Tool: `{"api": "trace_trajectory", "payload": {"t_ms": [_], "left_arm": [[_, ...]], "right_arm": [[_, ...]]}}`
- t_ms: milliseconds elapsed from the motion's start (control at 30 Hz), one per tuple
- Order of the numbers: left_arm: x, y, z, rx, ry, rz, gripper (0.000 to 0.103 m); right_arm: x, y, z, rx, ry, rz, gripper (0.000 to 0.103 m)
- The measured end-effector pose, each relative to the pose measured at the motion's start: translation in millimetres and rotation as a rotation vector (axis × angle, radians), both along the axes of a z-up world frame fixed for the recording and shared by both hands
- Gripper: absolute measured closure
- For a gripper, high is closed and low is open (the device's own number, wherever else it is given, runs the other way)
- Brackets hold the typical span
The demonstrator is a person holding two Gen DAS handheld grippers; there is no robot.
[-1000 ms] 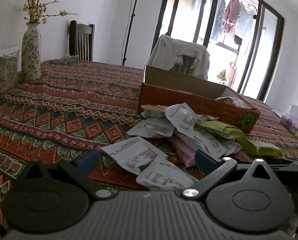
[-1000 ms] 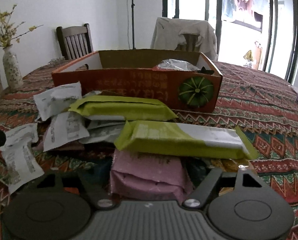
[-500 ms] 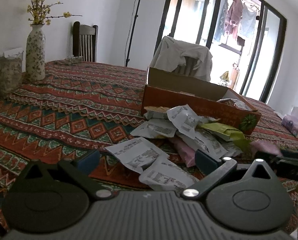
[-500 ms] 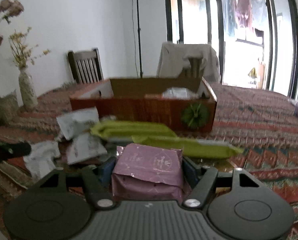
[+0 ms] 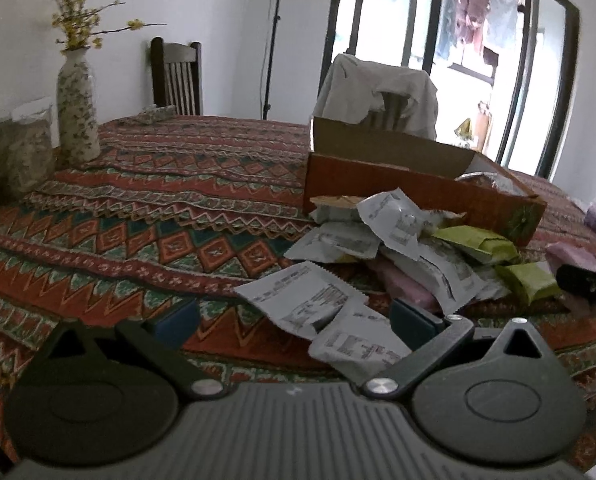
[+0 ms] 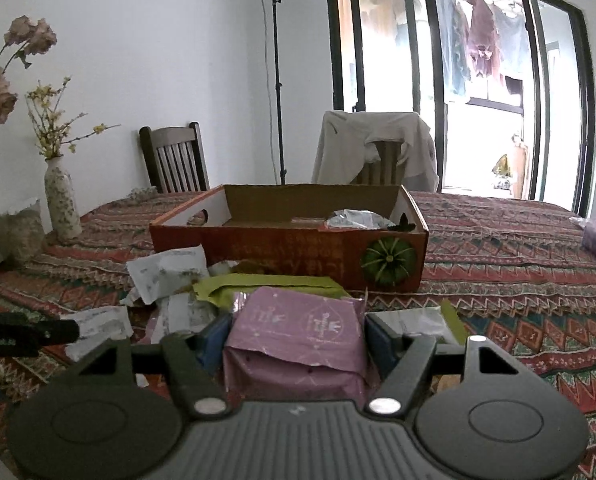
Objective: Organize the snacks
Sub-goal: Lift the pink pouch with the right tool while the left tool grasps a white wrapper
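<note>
snacks: pile (image 5: 398, 248) at frame centre, before box (image 6: 290, 240)
right gripper (image 6: 296, 340): pinching pink packet (image 6: 298, 344)
left gripper (image 5: 294, 314): spread, idle
step: carrying
next: drop it in box

a pink snack packet (image 6: 298, 344) sits clamped between the right gripper's (image 6: 296, 336) fingers, above the tabletop. white, green and pink packets (image 5: 394, 256) lie heaped before an open orange cardboard box (image 6: 290, 240) holding a silvery packet (image 6: 358, 219).
</note>
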State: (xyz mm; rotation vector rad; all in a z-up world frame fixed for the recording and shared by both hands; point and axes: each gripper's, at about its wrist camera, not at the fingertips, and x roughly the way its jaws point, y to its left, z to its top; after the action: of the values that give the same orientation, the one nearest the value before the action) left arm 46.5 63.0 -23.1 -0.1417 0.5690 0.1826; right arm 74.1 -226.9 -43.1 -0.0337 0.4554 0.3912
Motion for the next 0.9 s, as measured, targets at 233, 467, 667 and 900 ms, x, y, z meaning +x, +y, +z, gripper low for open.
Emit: {"api": "trace_trajectory", "payload": {"t_ms": [233,467,667,900], "left_arm": [[15.6,-5.8,-6.5,0.021,0.064,-0.009,0.000],[15.5,-24.8,-16.1,-0.017,0.097,-0.044,0.000],[18.1,-54.3,-25.9,0.059,0.136,-0.049,0.000],[17.6,-65.8,-28.0,0.077,0.105,-0.050,0.012]], "right_arm": [[0.4,-9.7,-1.3,0.002,0.003,-0.031,0.033],[3.4,-16.3,-4.5,0.020,0.019,-0.036,0.033],[2.1,-21.3,-8.4,0.035,0.031,-0.027,0.033],[1.3,-28.4,-14.5,0.066,0.057,-0.004,0.032]]}}
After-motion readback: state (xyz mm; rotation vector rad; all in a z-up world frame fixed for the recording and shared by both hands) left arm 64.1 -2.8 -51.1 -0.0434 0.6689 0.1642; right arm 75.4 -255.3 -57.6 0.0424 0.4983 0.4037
